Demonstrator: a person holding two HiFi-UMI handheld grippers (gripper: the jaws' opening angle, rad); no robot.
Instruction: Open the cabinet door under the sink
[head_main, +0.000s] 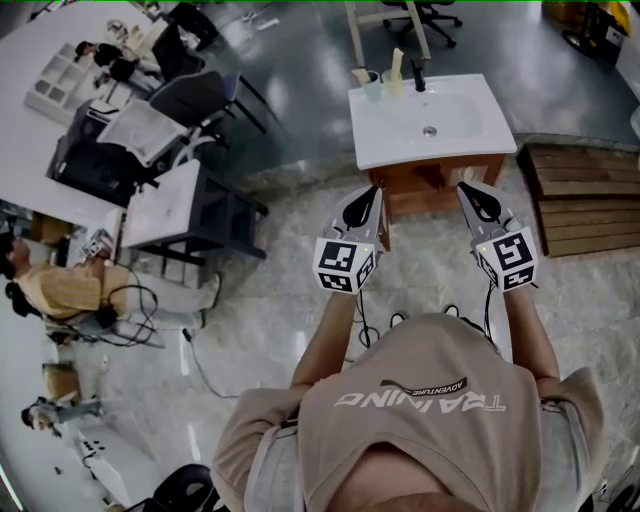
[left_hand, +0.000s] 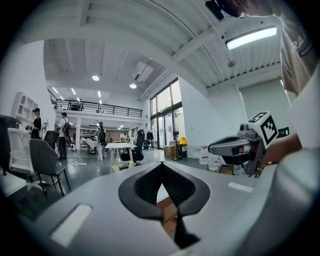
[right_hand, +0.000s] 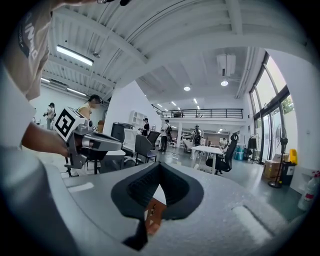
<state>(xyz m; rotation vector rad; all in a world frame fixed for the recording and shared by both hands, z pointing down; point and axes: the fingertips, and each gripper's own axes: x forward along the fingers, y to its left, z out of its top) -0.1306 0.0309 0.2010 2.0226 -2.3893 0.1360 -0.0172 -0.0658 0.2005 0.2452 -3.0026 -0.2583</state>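
Facing the sink cabinet, the person's shirt reads "ADVENTURE TRAINING".

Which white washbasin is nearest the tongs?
The white rectangular washbasin on the brown wooden cabinet, straight ahead; the other white basin tops a black cabinet far left.

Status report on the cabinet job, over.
Left gripper, right gripper: jaws shut, empty, pointing at cabinet under sink. No door swung out yet. Nothing seen in the way.
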